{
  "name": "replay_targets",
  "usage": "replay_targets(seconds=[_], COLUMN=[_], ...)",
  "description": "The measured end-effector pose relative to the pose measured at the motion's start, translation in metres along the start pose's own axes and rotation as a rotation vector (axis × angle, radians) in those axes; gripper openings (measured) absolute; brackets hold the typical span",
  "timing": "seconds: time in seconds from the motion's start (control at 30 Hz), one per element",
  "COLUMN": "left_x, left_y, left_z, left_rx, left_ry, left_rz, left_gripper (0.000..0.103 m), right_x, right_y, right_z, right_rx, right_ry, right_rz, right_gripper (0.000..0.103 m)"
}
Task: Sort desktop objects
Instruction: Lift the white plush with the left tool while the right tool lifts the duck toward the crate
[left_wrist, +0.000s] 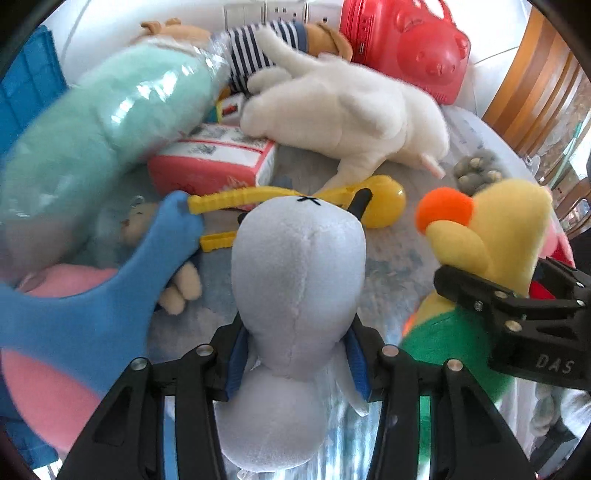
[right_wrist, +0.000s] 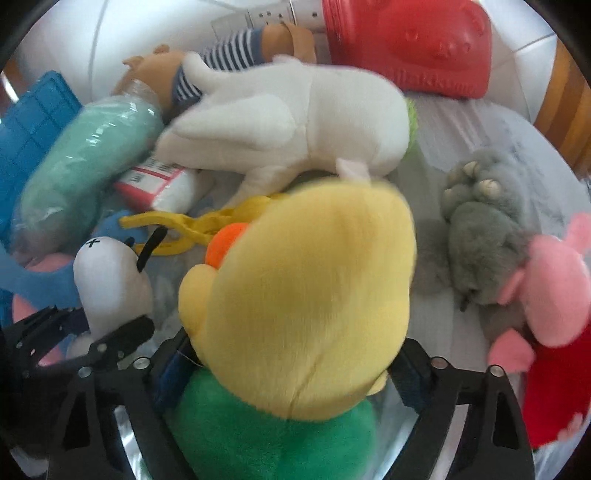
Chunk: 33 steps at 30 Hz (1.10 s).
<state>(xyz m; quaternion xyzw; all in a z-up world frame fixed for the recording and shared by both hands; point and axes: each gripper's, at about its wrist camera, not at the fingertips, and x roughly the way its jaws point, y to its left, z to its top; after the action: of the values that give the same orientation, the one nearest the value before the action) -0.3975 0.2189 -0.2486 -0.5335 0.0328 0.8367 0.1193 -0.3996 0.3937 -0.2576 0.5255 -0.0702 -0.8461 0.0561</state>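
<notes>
Left gripper (left_wrist: 295, 360) is pinching a pale grey plush (left_wrist: 299, 266) at its narrow neck, lifting it clear for sorting. Right gripper (right_wrist: 286, 363) is clamping a yellow-headed plush (right_wrist: 306, 291) at the neck. Beyond, a white plush (left_wrist: 343, 114) is lying on the table (left_wrist: 391, 258), unsorted.

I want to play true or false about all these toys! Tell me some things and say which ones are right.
1. The left tongs squeeze a pale grey plush. True.
2. The toy in the right tongs has a purple head. False: the yellow-headed plush has a yellow head, an orange nose and a green body.
3. A white plush animal lies behind the yellow plastic scoop. True.
4. The red case sits at the front, touching the tongs. False: it is at the back, by the wall.
5. The mint green roll is wrapped in clear plastic. True.
</notes>
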Motion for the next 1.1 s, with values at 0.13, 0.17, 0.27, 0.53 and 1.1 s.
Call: replay_targets(seconds=[0.13,0.17,0.27,0.53,1.1], left_x=[-0.038,-0.045,-0.073,-0.128,-0.199], left_y=[0.001,0.001,0.007,0.013,0.056], left_z=[-0.009,-0.009,-0.020,-0.052,-0.161], left_rx=[-0.009,-0.012,-0.027,-0.097,-0.267], left_ry=[-0.049,-0.056,-0.091,-0.170,-0.205], left_rz=[0.011,0.014,0.027,0.085,0.206], left_gripper=[0.046,0.046,0.046,0.046,0.046], right_x=[-0.035,-0.044,-0.072,-0.125,-0.144], right_y=[0.011,0.016,0.031,0.067,0.156], right_z=[-0.009,-0.011,-0.020,-0.039,-0.108], right_rx=[-0.018,-0.022,-0.039,-0.132,-0.365], right_ry=[-0.055,-0.070,-0.116,-0.196,-0.170], right_rz=[0.012,0.020,0.040,0.099,0.223], right_gripper=[0.087,0.087,0.087,0.087,0.087])
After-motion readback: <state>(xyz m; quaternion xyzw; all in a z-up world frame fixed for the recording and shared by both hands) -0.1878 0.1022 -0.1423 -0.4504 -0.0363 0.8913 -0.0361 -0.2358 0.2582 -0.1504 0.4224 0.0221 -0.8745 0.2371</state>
